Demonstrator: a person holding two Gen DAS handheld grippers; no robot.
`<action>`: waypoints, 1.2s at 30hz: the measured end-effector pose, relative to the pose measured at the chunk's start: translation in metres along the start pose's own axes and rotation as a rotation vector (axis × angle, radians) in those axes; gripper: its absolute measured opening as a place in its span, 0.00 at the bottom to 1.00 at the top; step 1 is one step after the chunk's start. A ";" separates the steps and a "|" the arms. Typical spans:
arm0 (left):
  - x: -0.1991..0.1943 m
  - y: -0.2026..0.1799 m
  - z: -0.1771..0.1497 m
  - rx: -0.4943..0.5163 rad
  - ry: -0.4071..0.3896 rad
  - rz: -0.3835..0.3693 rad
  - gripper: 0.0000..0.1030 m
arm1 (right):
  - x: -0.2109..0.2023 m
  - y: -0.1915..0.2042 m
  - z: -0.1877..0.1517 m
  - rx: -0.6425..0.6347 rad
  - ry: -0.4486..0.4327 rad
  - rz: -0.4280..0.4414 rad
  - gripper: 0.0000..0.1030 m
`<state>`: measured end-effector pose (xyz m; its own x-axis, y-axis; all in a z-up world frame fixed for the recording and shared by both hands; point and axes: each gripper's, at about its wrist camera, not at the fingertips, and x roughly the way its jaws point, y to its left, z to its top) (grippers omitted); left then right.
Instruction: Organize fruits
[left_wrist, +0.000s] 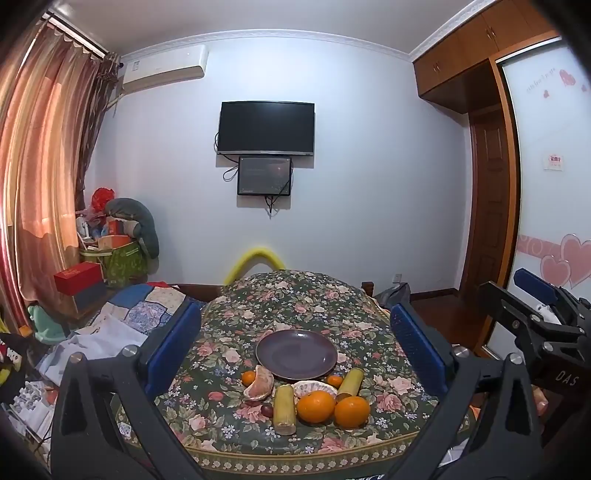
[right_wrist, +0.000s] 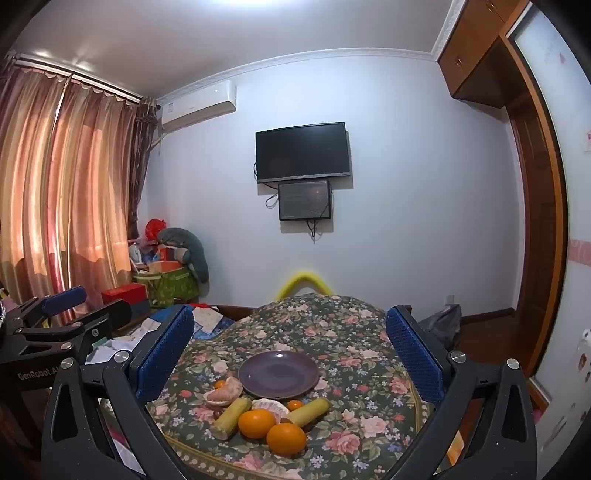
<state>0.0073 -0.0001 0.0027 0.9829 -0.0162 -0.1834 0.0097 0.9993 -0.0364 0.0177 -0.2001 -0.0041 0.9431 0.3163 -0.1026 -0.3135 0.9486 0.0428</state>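
Nothing is picked yet: both the left gripper (left_wrist: 295, 347) and right gripper (right_wrist: 290, 354) hang spread wide and empty. The plate (left_wrist: 296, 354) sits bare at frame centre, with oranges (left_wrist: 316, 406) and other fruit clustered just below it. Next comes closing on one orange.

A dark television (left_wrist: 266, 127) is mounted on the white wall, a smaller screen (left_wrist: 264, 175) hung just below it. An air conditioner (left_wrist: 164, 68) is fixed high up — beside orange curtains (left_wrist: 40, 173). Boxes and bags (left_wrist: 110, 251) are piled in the corner.
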 end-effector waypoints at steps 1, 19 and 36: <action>0.000 0.000 0.001 0.000 0.001 -0.002 1.00 | 0.000 -0.001 0.000 0.001 0.000 0.001 1.00; 0.005 0.003 0.006 -0.003 0.015 -0.010 1.00 | 0.004 -0.003 -0.002 0.013 0.008 -0.001 1.00; 0.010 0.002 -0.002 -0.003 0.023 -0.013 1.00 | 0.005 -0.003 -0.001 0.020 0.015 -0.001 1.00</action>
<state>0.0170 0.0014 -0.0014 0.9781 -0.0297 -0.2059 0.0215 0.9989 -0.0417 0.0227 -0.2011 -0.0061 0.9417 0.3156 -0.1170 -0.3102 0.9486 0.0622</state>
